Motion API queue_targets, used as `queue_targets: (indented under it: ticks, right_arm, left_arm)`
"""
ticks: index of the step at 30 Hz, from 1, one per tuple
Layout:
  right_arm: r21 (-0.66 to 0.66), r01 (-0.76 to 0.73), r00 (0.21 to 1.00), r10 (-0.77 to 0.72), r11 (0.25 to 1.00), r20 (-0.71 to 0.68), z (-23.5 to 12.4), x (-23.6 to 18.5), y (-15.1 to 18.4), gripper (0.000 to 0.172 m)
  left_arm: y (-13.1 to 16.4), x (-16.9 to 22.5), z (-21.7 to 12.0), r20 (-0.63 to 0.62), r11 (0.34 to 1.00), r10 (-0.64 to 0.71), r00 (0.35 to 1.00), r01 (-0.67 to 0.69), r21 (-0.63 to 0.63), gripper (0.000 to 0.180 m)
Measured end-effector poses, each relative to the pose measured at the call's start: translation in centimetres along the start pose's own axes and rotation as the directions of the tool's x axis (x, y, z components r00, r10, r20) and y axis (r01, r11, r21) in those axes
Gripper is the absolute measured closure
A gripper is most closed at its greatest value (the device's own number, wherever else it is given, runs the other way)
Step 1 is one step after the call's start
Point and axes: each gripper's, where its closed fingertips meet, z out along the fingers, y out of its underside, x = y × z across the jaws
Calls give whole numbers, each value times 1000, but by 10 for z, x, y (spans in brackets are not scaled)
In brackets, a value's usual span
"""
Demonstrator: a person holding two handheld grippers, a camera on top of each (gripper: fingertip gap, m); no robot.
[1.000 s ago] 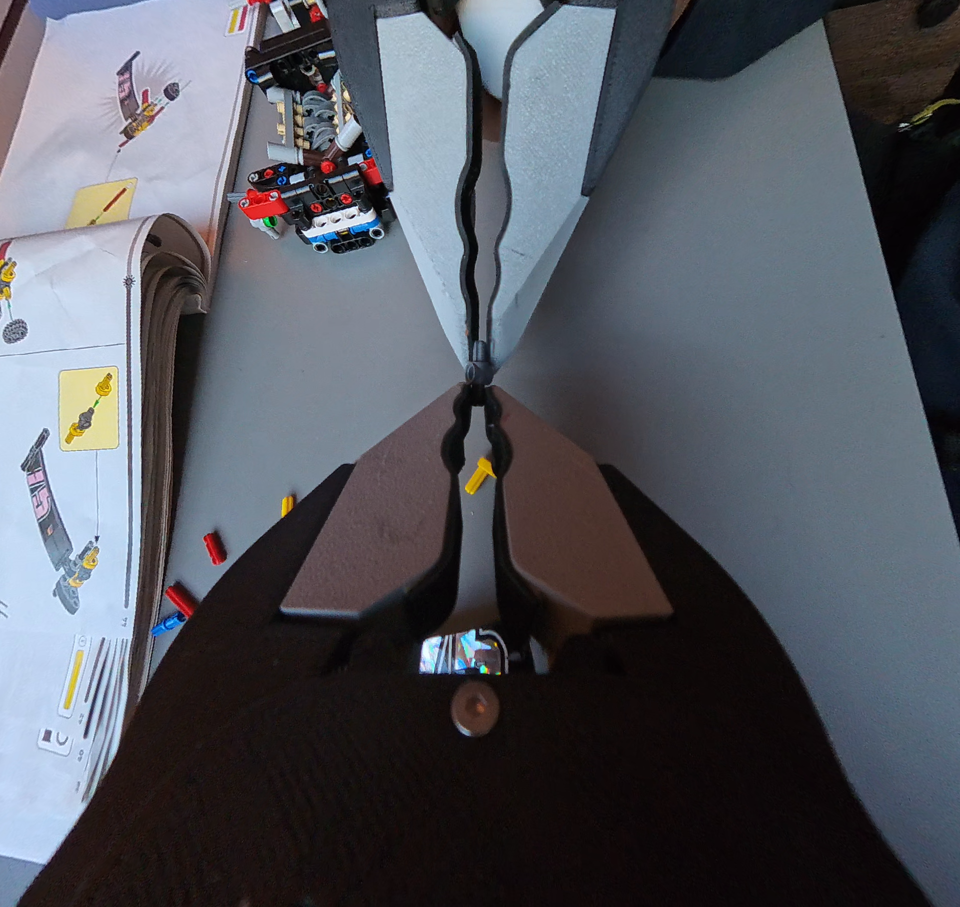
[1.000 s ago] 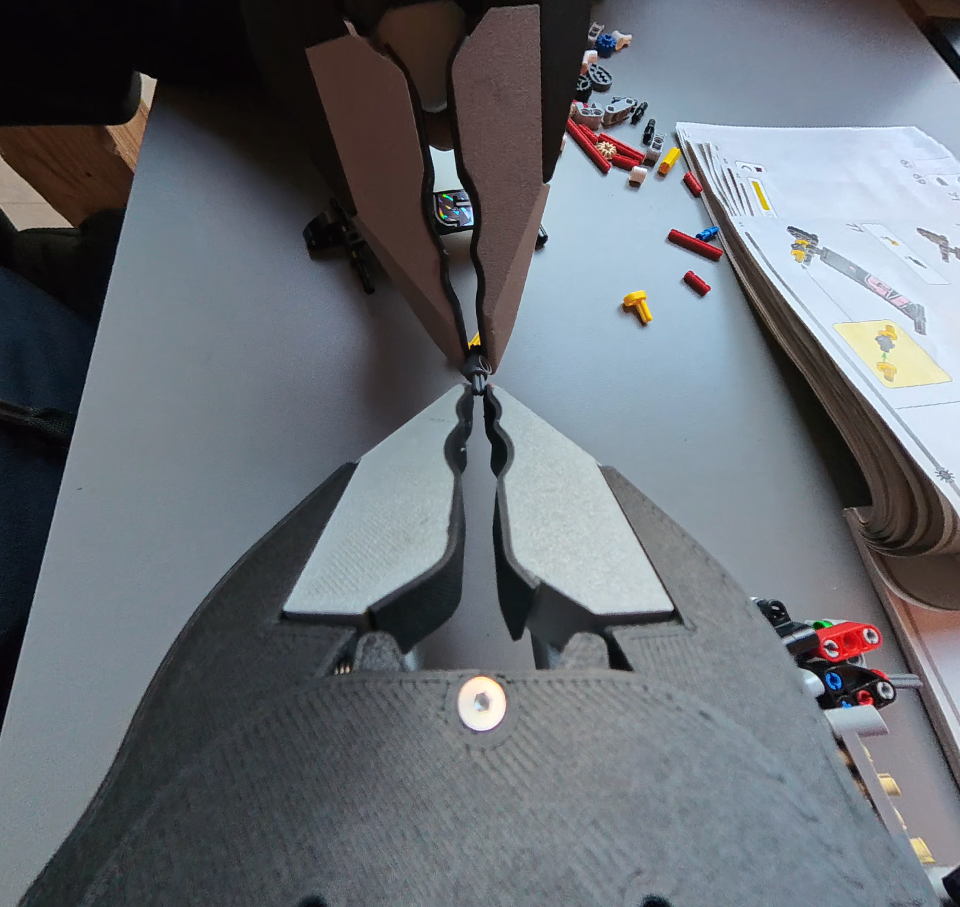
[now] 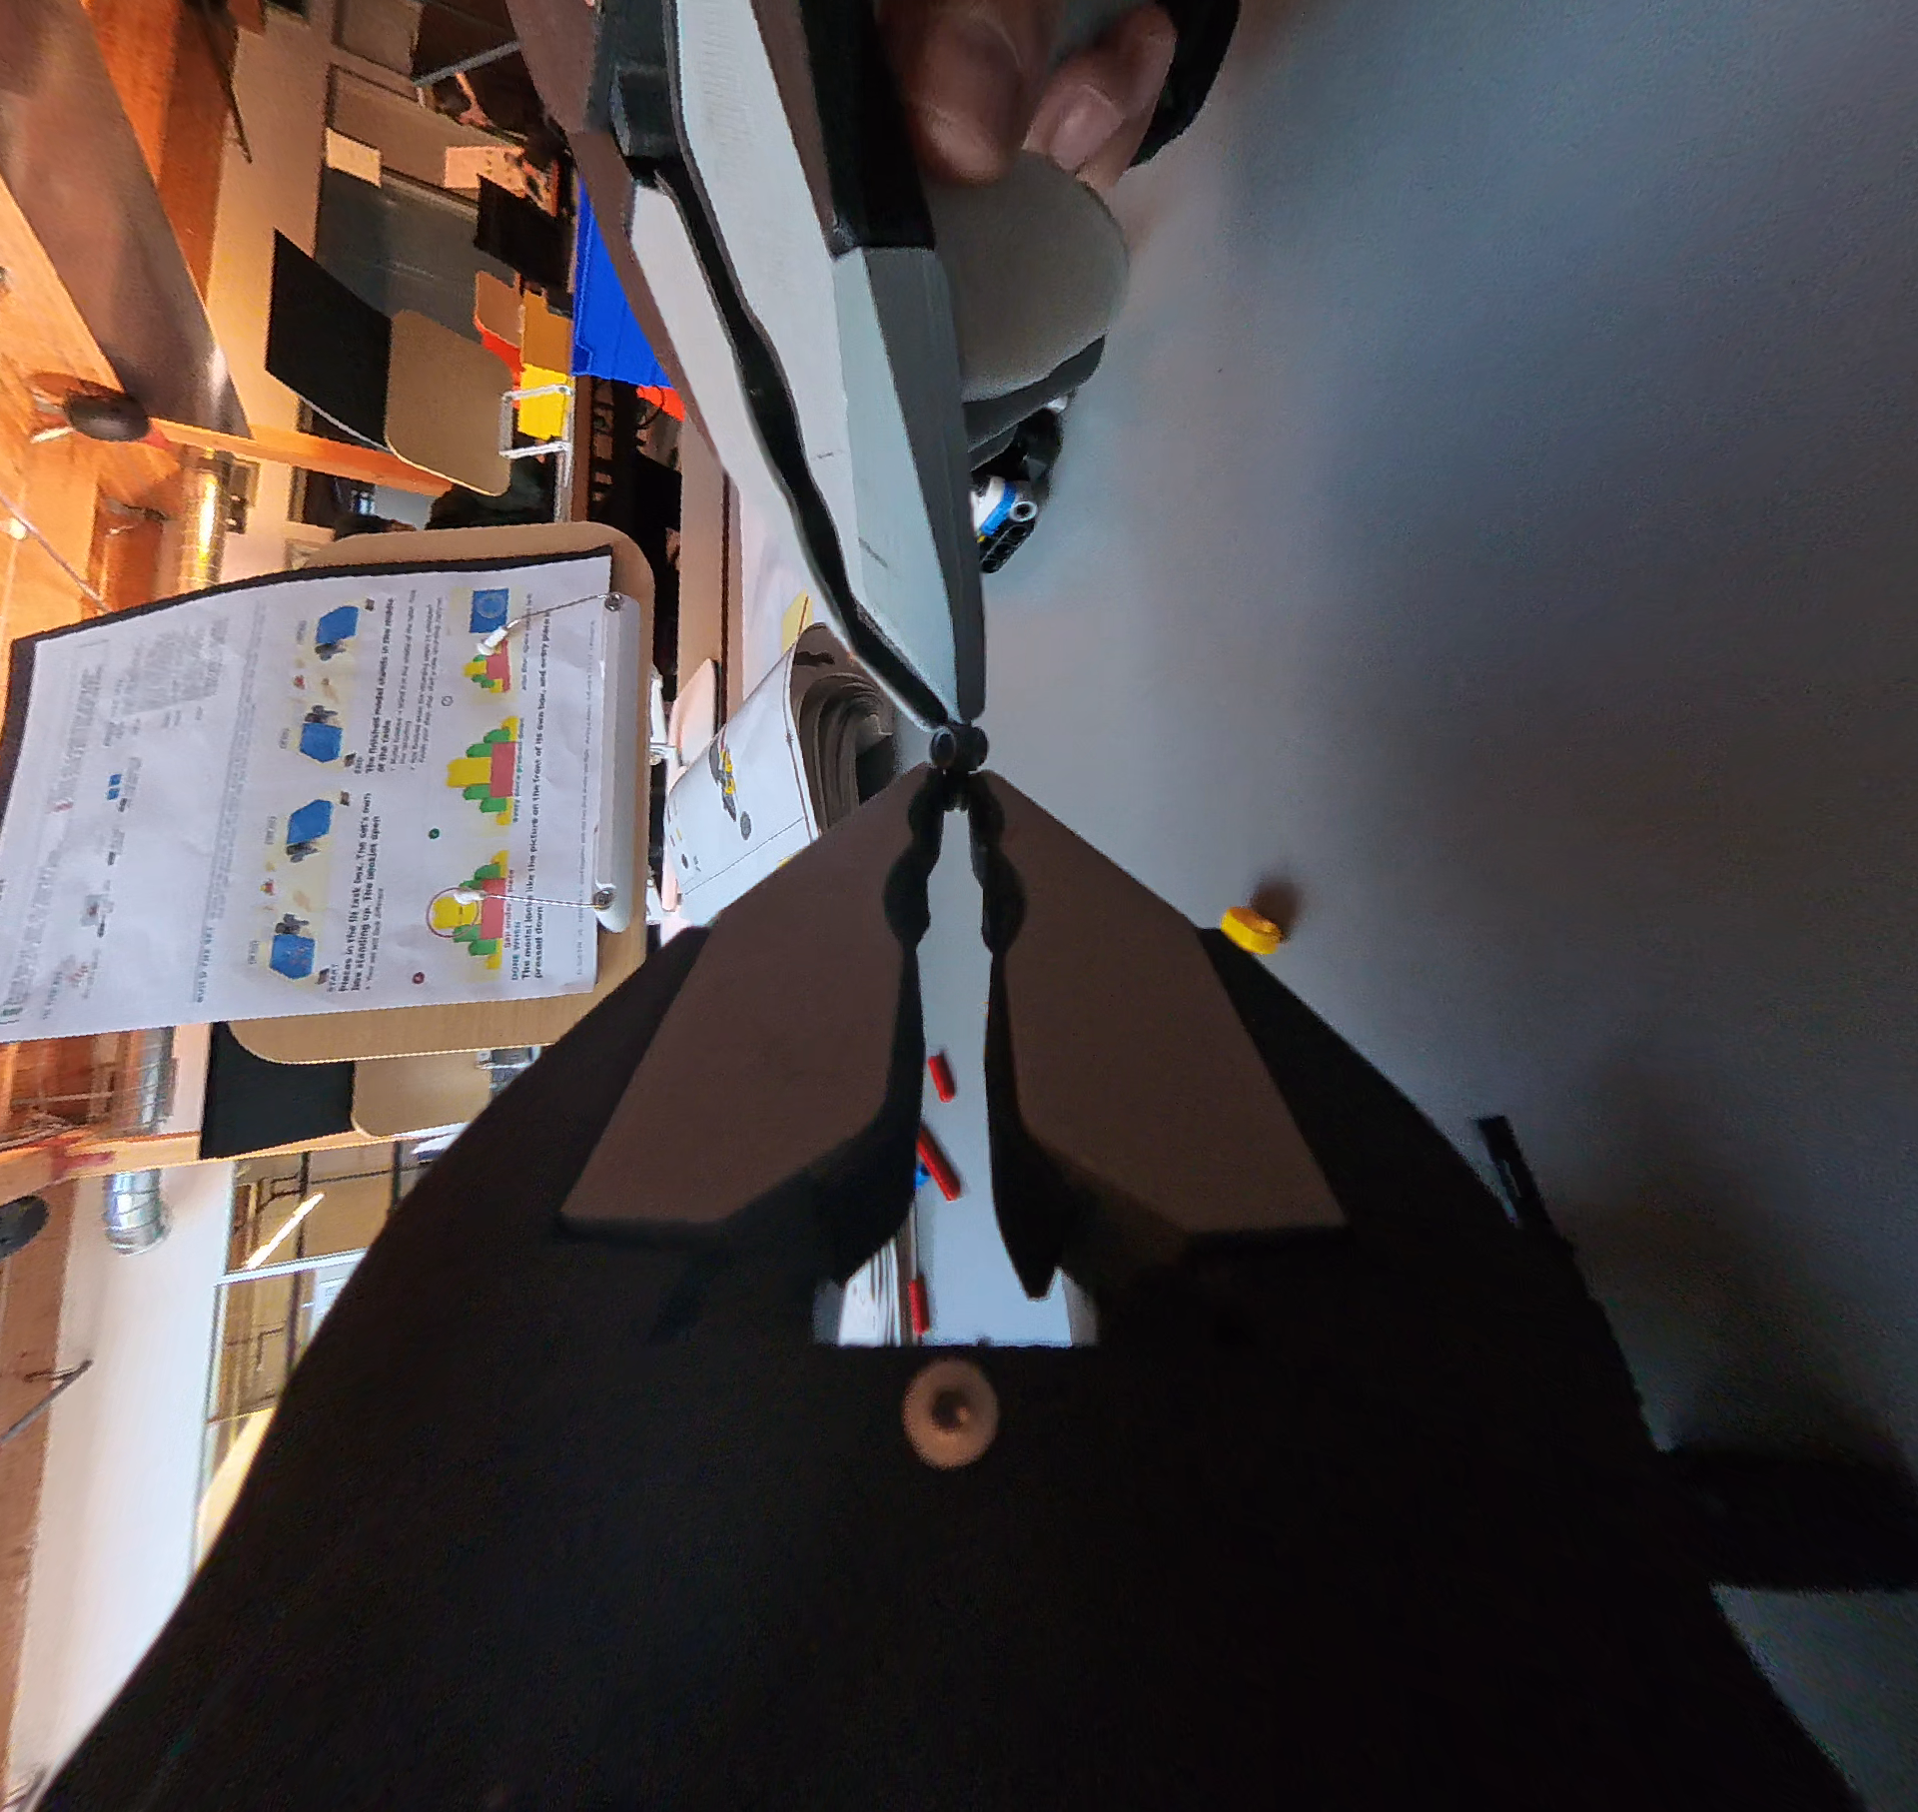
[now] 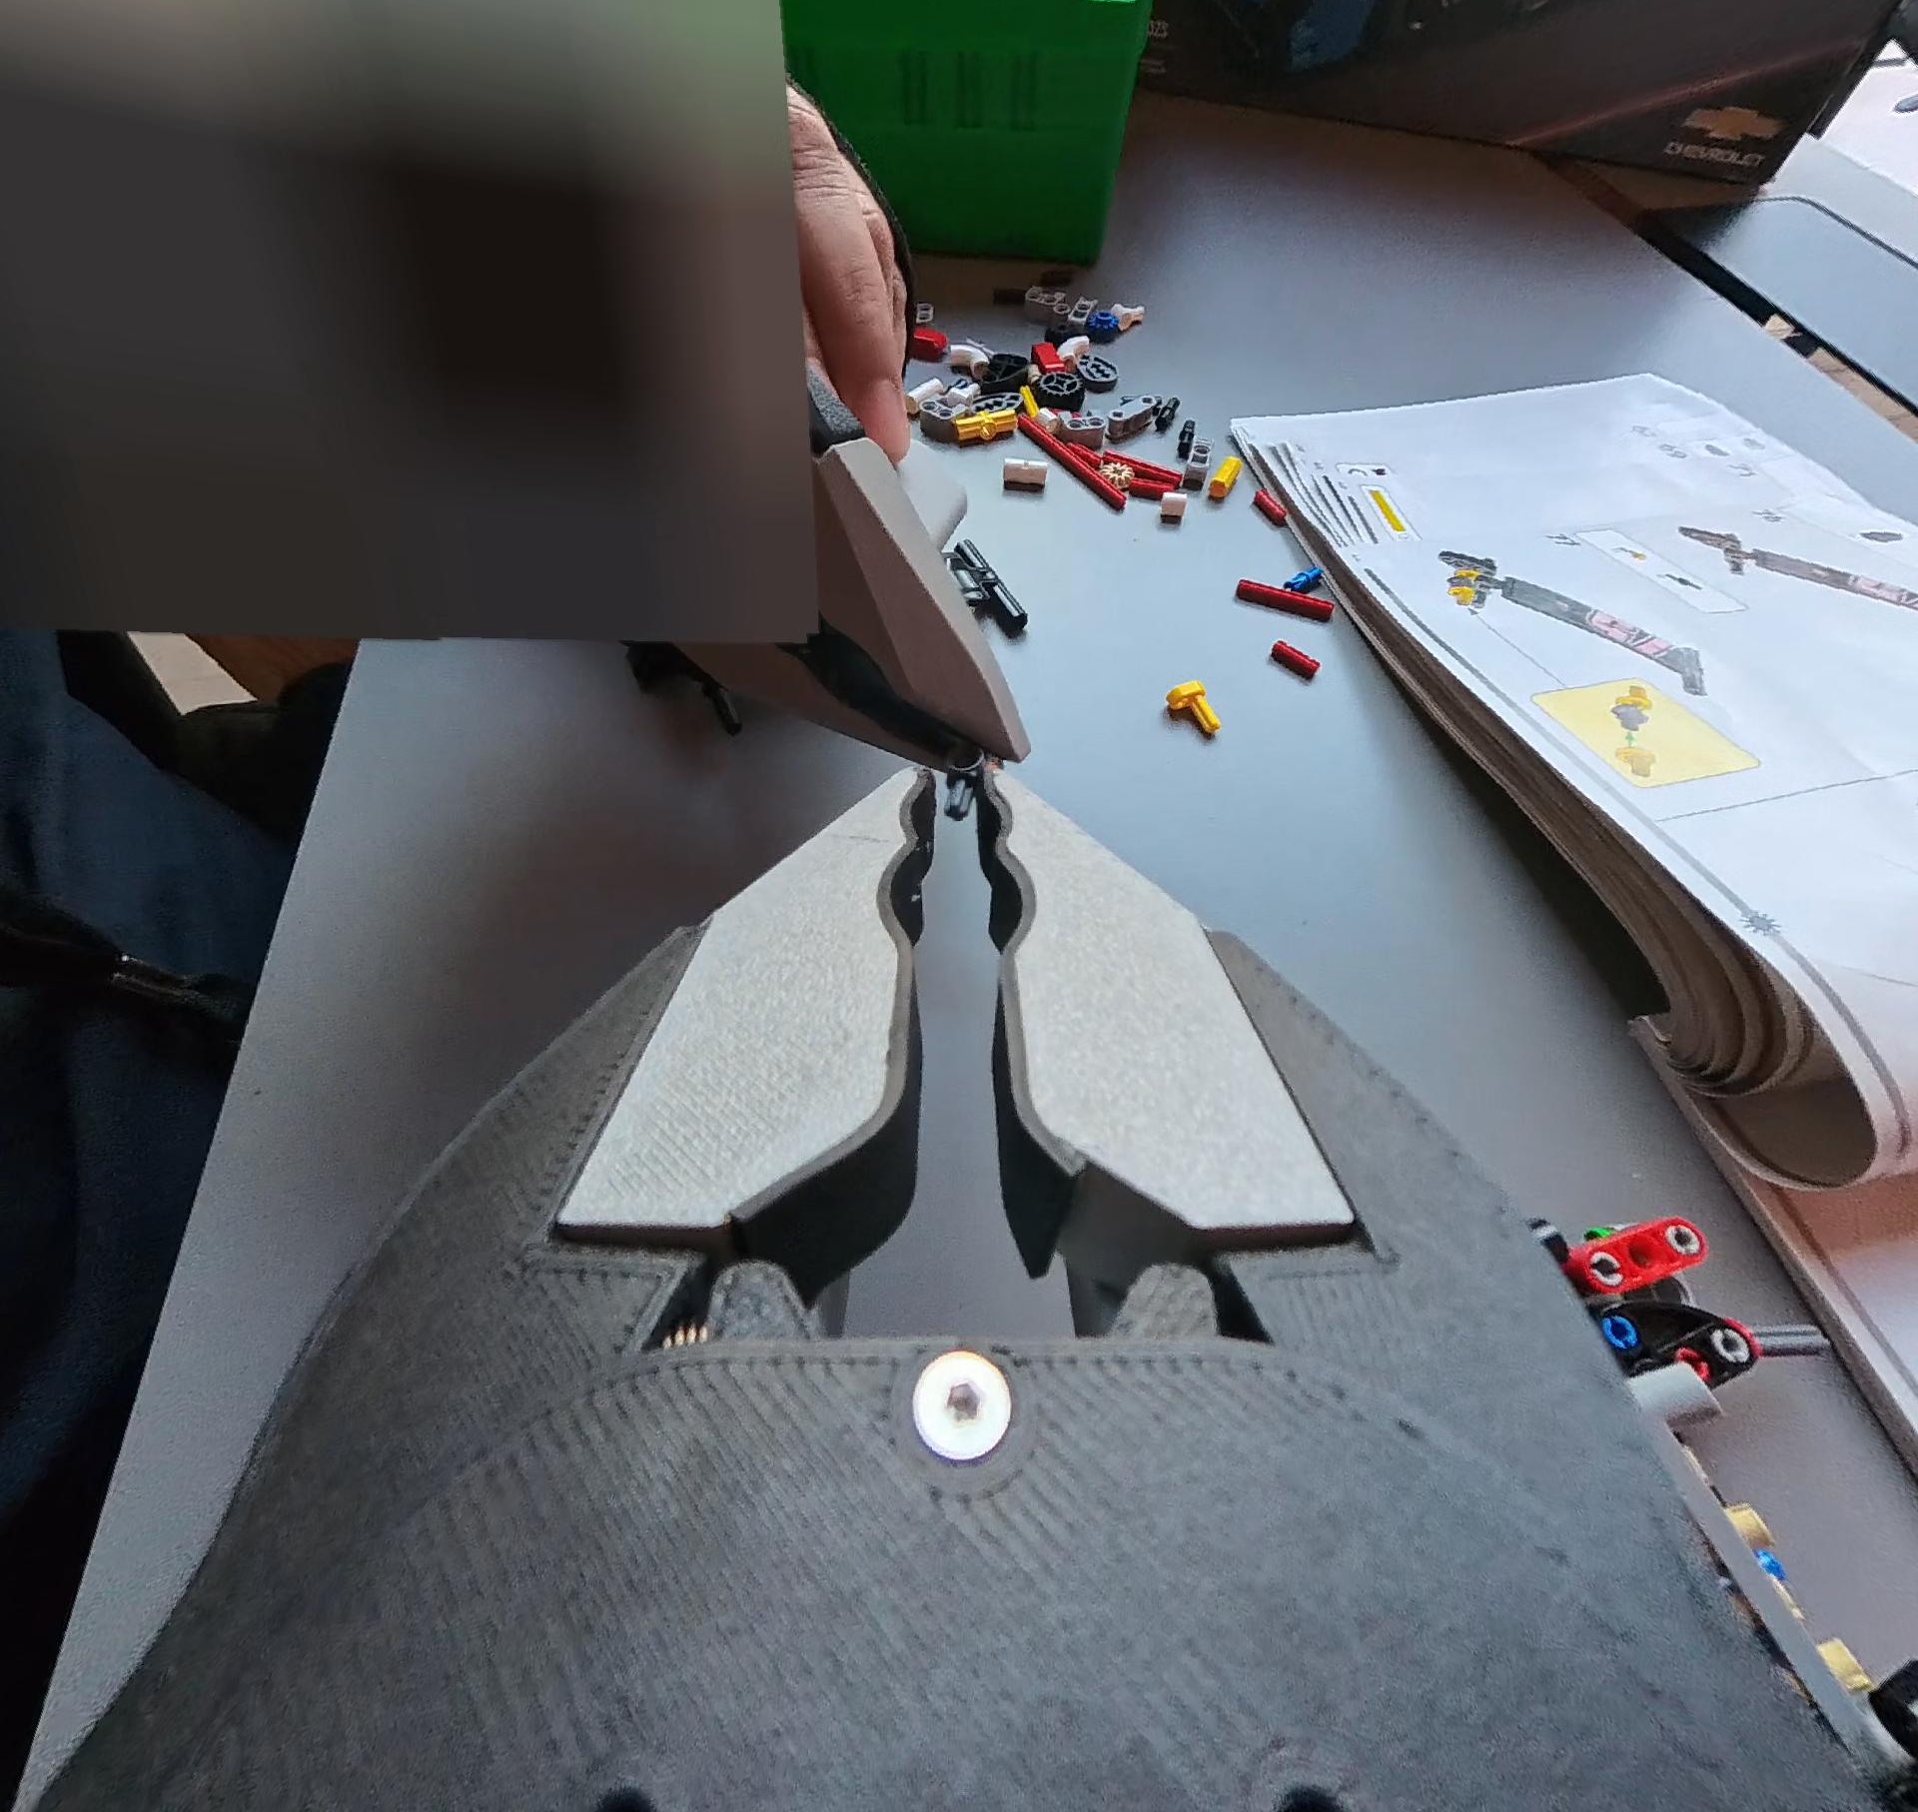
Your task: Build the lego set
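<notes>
Left tongs (image 3: 953,795) closed on small black pin (image 3: 957,747) at frame centre, right tongs (image 4: 960,789) slightly apart around pin's other end (image 4: 960,795), above grey bench (image 4: 1349,880), yellow peg (image 4: 1194,706) and booklet (image 4: 1619,683) to the right.

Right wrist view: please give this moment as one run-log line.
left claw: shut on black pin; right claw: open, tips beside pin; near: yellow peg

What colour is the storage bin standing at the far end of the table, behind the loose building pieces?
Bright green bin; clearest in the right wrist view.
</notes>
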Motion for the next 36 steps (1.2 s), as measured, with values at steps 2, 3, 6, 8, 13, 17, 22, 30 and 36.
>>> queue_targets:
  ticks: [2,3,6,8,13,17,22,30,36]
  right_arm:
    - [5,3,1000,-3,1000,-6,-1,0,-1,167]
    - [4,6,1000,-6,1000,-11,-1,1,-1,168]
    - [-7,37,999,-38,999,-37,0,2,-1,167]
    - [-12,71,996,-71,997,-50,0,0,-1,168]
    - [-54,119,990,-122,992,-77,4,0,4,165]
    - [-56,117,989,-121,992,-82,3,1,4,166]
    - [-69,118,989,-124,991,-82,4,2,6,167]
    - [-67,91,992,-96,994,-76,2,4,7,167]
    - [-103,54,997,-59,993,-40,5,3,16,167]
  left_arm:
    - [0,-2,0,19,1000,24,1000,-24,-7,179]
    - [0,-2,0,26,999,37,999,-36,-13,179]
    - [-2,2,1,11,999,42,999,-42,-16,179]
    - [-5,4,1,0,999,37,999,-37,-12,179]
    - [-2,5,3,-1,998,43,999,-43,-34,179]
    - [-3,4,2,2,999,36,999,-36,-31,179]
    - [-3,4,3,-3,999,25,1000,-25,-38,179]
    - [-3,4,1,-108,979,-204,973,205,1,176]
    - [14,7,-15,-388,833,-531,754,549,-72,162]
